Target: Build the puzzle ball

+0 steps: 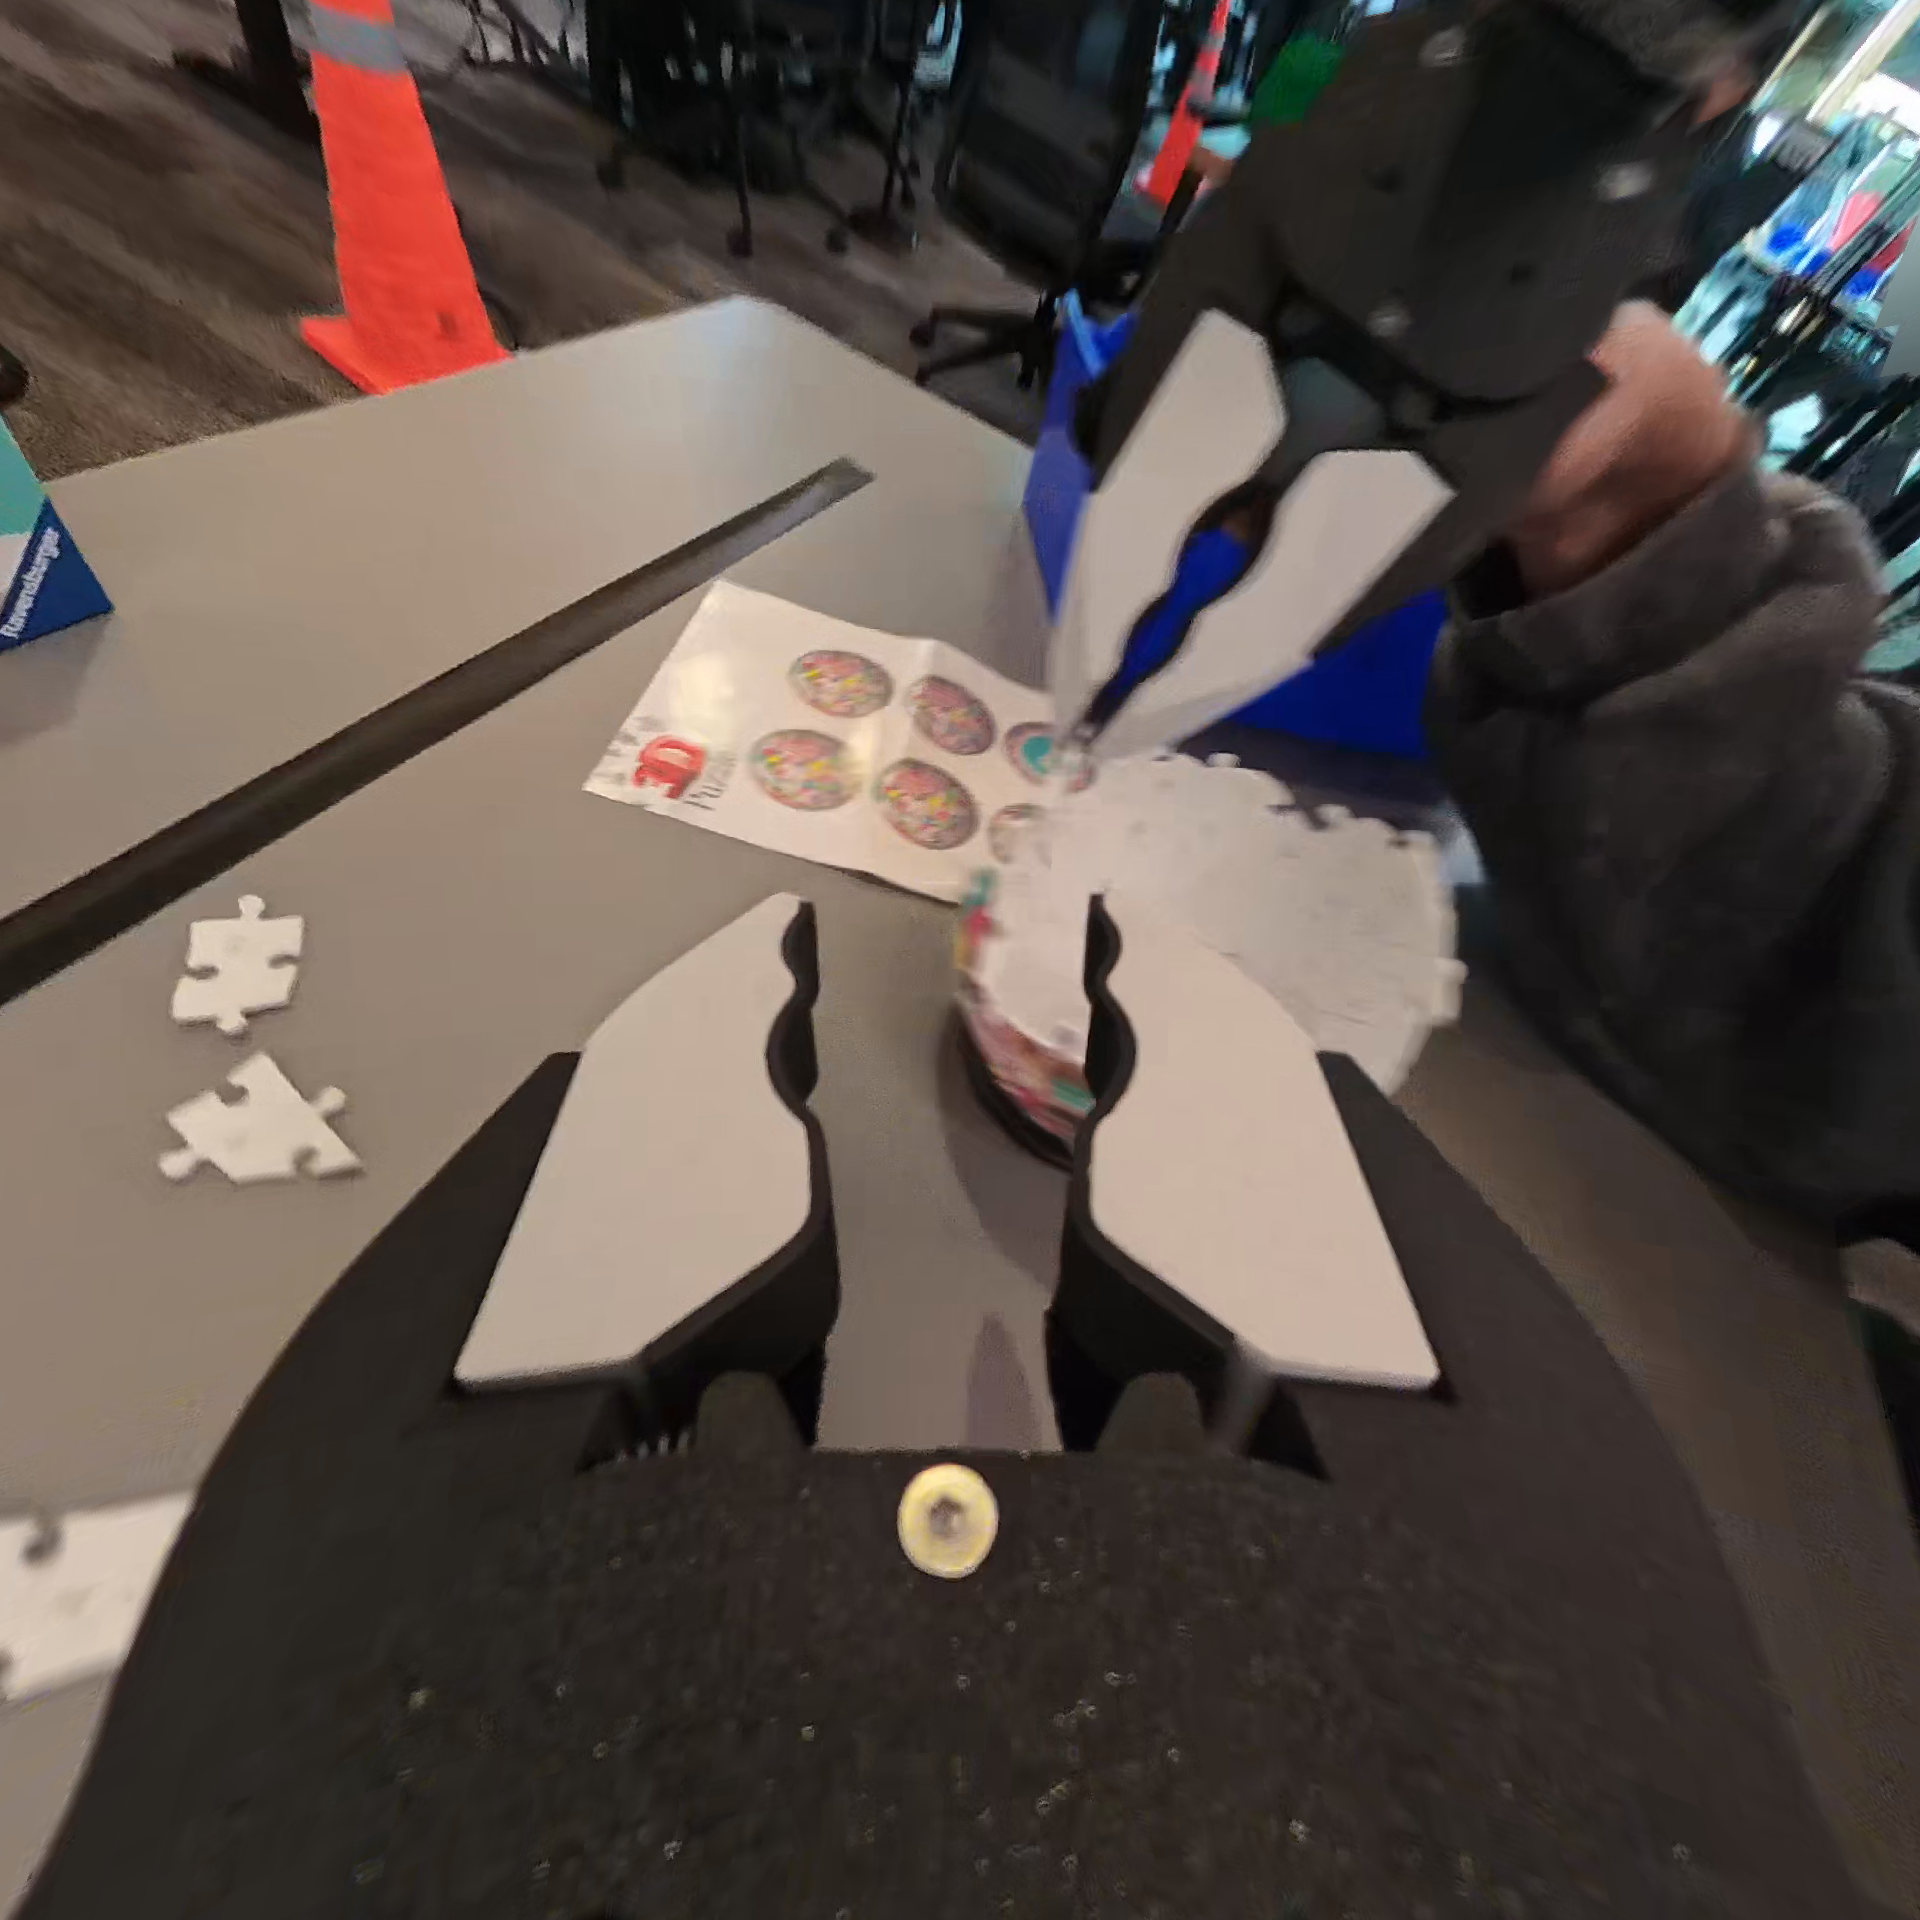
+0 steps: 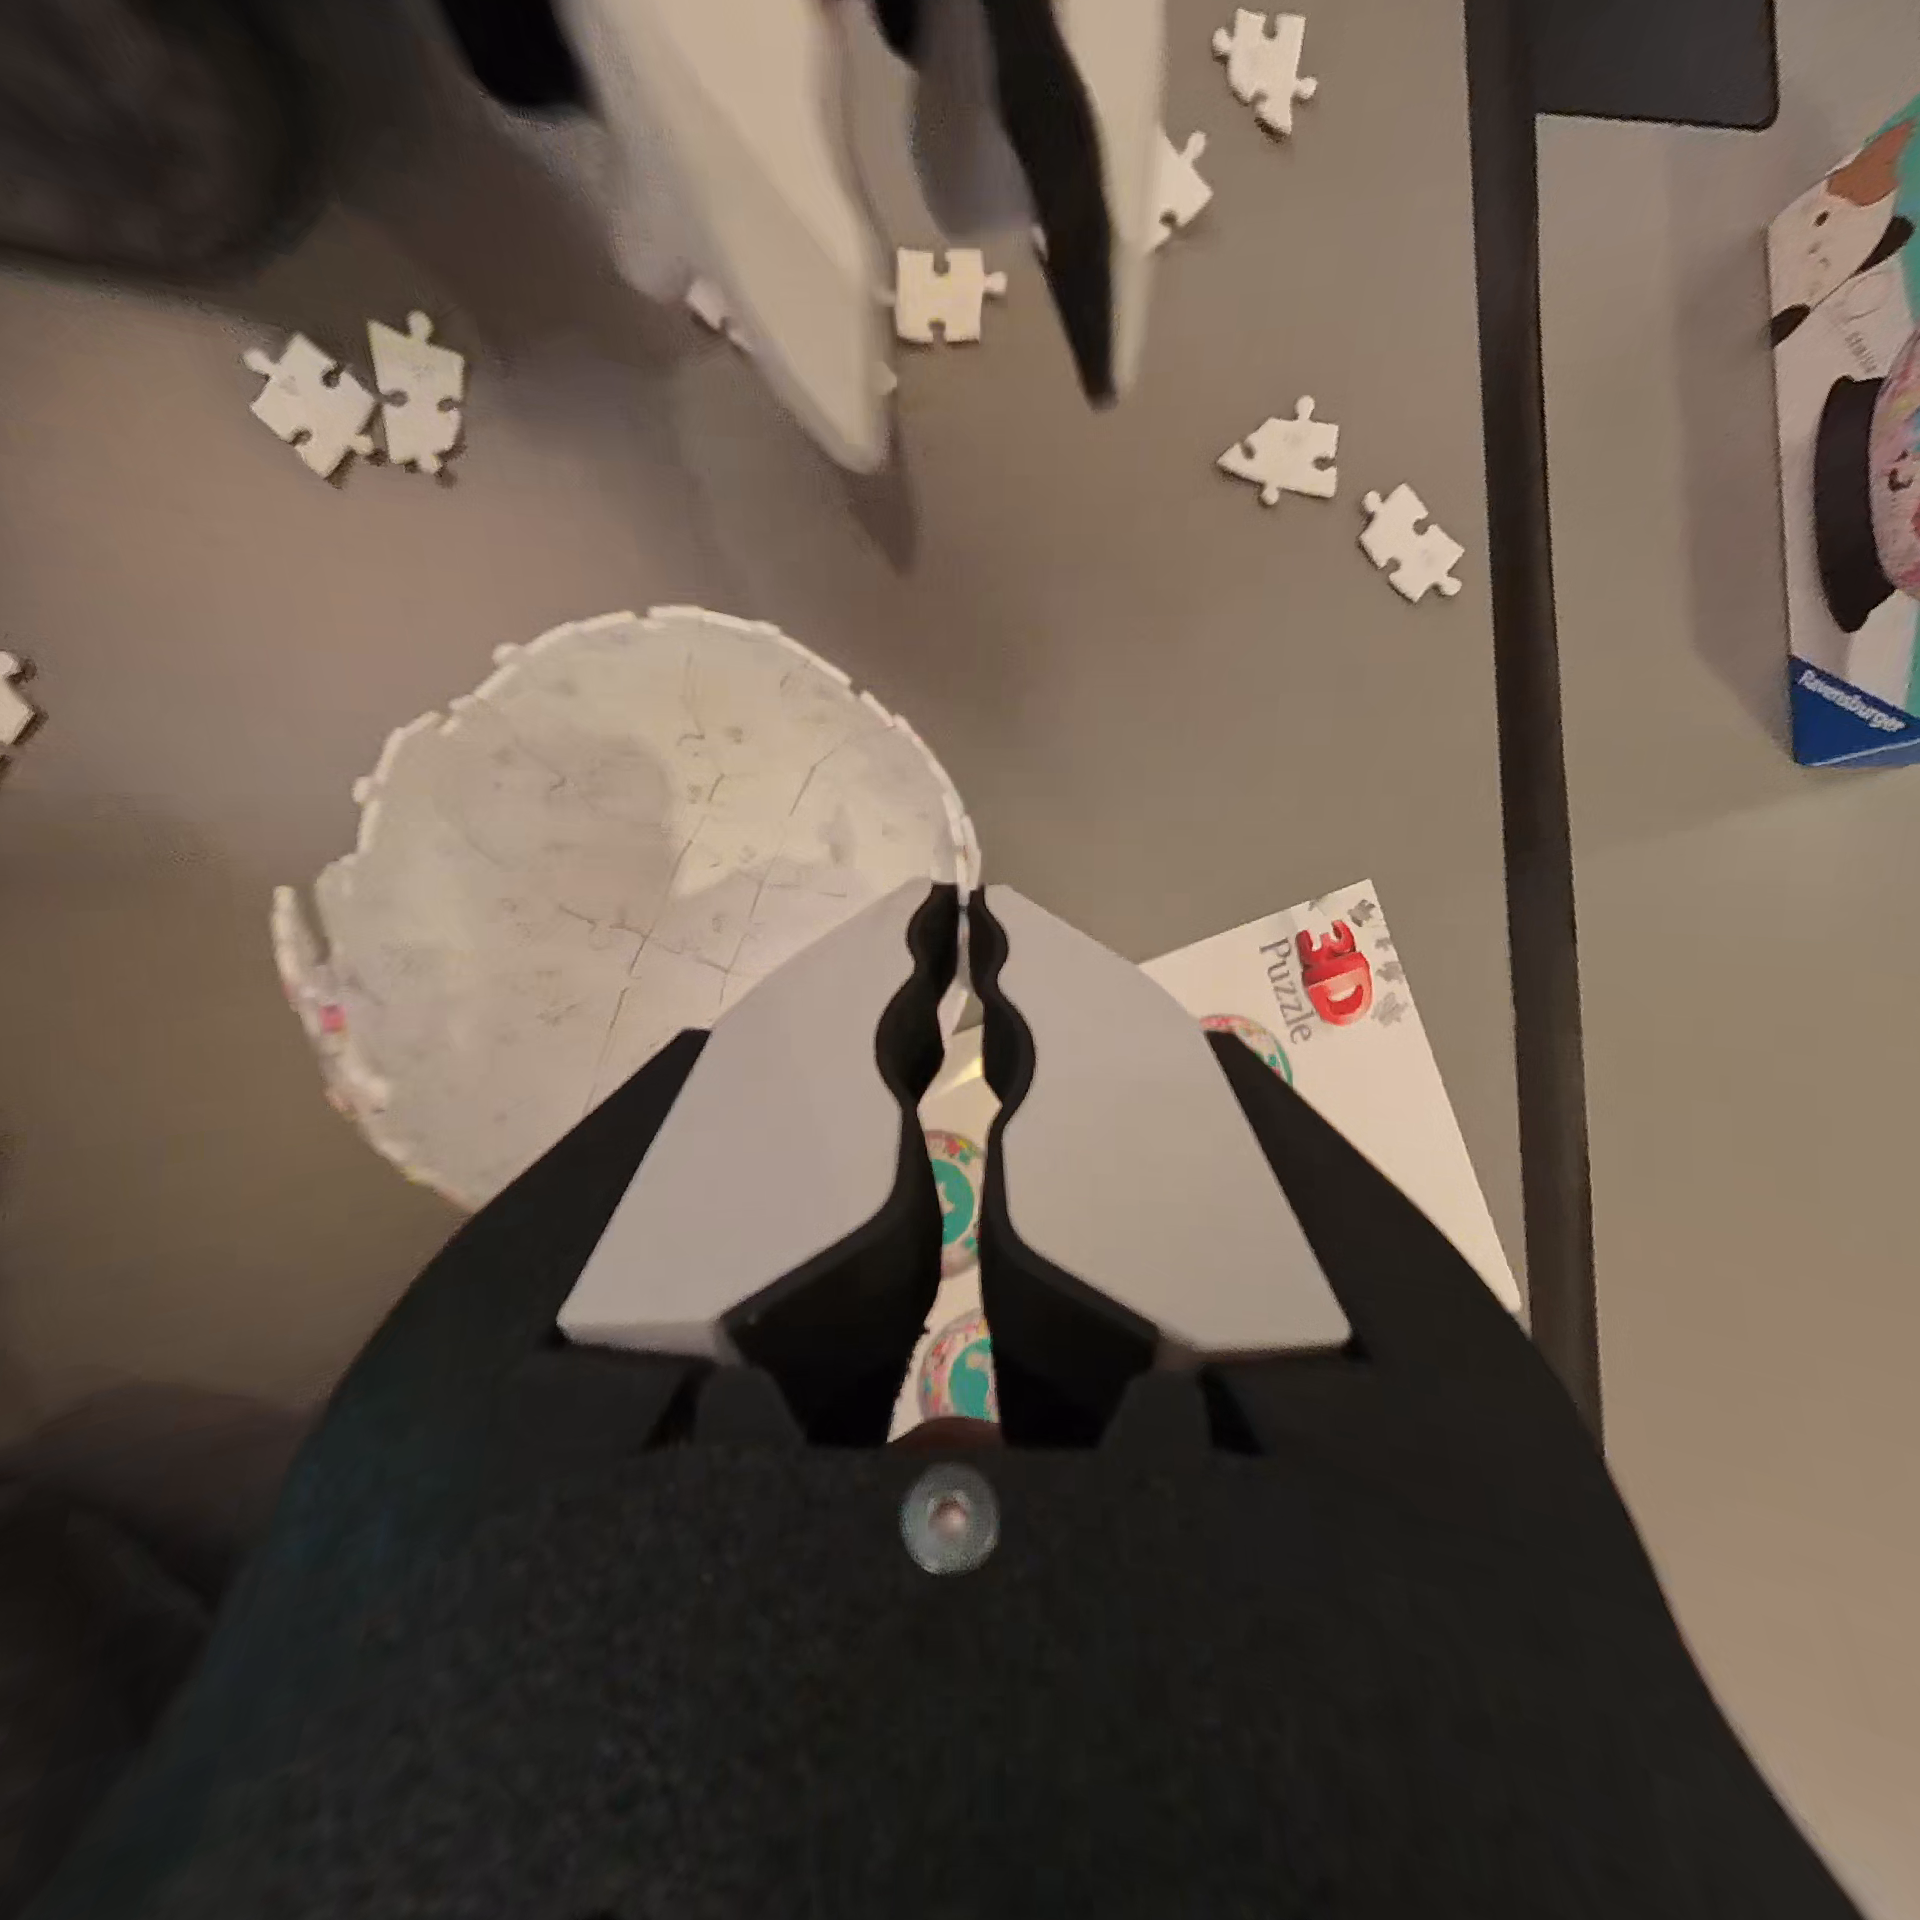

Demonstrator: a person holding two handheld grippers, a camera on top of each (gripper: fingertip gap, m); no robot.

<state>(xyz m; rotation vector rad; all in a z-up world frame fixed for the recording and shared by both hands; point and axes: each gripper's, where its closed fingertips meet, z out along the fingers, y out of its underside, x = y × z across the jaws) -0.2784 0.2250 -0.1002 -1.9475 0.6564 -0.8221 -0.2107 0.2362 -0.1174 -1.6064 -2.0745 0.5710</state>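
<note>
Grey table [image 2: 1143,727] carries the work; office chairs and an orange cone [image 1: 390,197] stand on the carpet behind it.

Half-built ball [image 2: 623,862]: an open bowl, white inside up, coloured print on the outer wall. It sits on the table with its rim touching the corner of the leaflet [image 2: 1382,1122].

Right gripper [image 2: 964,914]: fingers clenched on the ball's rim, on the side toward the leaflet; a thin white edge shows between the tips. The left wrist view shows the same grip [image 1: 1075,732], though blurred. A hand in a dark fleece sleeve [image 1: 1662,831] holds this gripper.

Left gripper [image 1: 945,914]: fingers released, wide gap, nothing between them. It is off the table, just beside the ball on the side away from the leaflet; its right finger overlaps the ball's wall in its own view, contact not clear.

Loose pieces [image 2: 1283,452], white side up, lie scattered beyond the ball; one pair [image 2: 358,395] touches.

Puzzle box [image 2: 1855,468] stands past the dark table seam [image 2: 1517,623], well apart from the ball. Blue tray [image 1: 1351,686] sits just behind the leaflet.
</note>
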